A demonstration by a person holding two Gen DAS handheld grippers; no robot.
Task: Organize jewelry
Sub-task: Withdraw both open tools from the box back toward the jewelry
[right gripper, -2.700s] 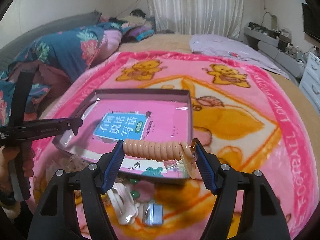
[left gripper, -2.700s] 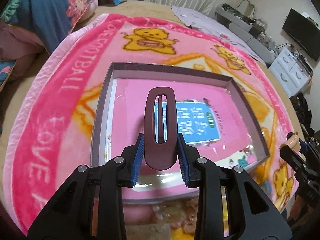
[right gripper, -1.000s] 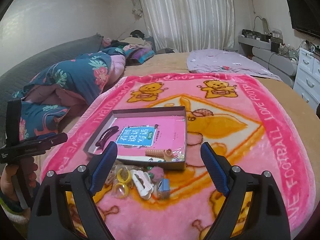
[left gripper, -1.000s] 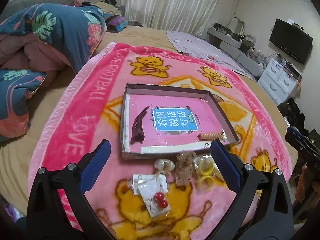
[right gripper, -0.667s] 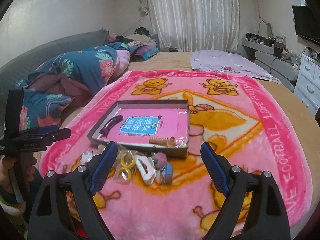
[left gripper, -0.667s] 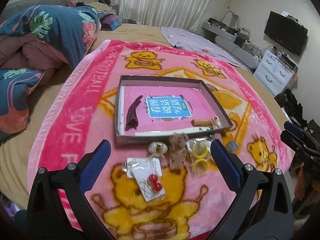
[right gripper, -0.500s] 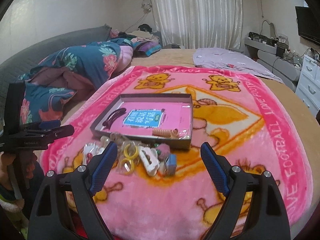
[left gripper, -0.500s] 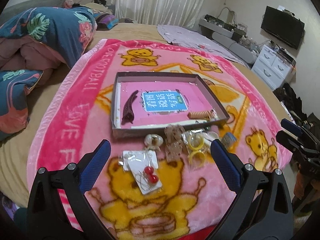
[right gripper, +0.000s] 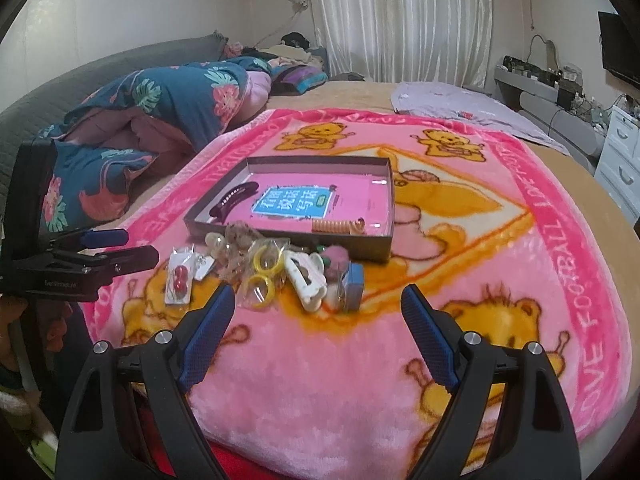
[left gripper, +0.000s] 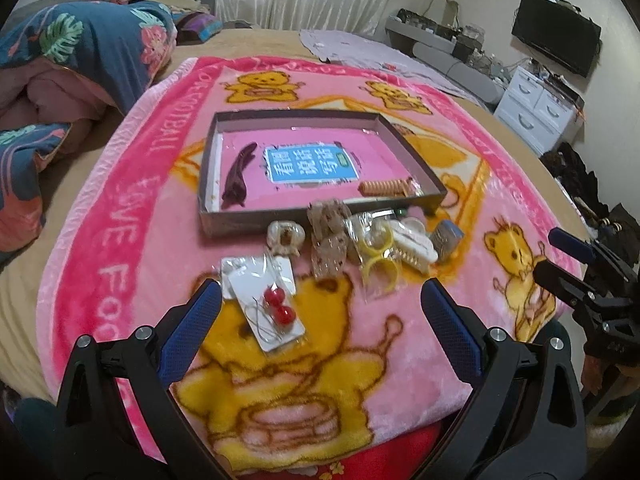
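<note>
A shallow grey box [left gripper: 248, 222] [right gripper: 372, 252] with a pink and blue book cover lining it sits on a pink bear blanket. Inside lie a maroon hair clip [left gripper: 238, 176] [right gripper: 234, 199] at the left and a peach spiral hair tie [left gripper: 382, 188] [right gripper: 334, 226] at the front right. Loose pieces lie in front of the box: a card with red bead earrings [left gripper: 276, 308] [right gripper: 180, 276], yellow rings in a bag [left gripper: 378, 256] [right gripper: 262, 270], a white claw clip [left gripper: 414, 246] [right gripper: 306, 276] and a small blue box [left gripper: 446, 238] [right gripper: 354, 282]. My left gripper [left gripper: 318, 312] and right gripper [right gripper: 316, 316] hang open and empty, short of the pile.
A folded floral quilt [left gripper: 80, 52] [right gripper: 160, 112] lies to the left on the bed. A lilac cloth [right gripper: 460, 114] lies at the back right. White drawers [left gripper: 536, 106] and a television [left gripper: 556, 38] stand beyond the bed's right edge.
Both grippers let go of the maroon clip and the spiral tie, which now lie in the box. Both have drawn back and sunk, bringing the loose pile into view.
</note>
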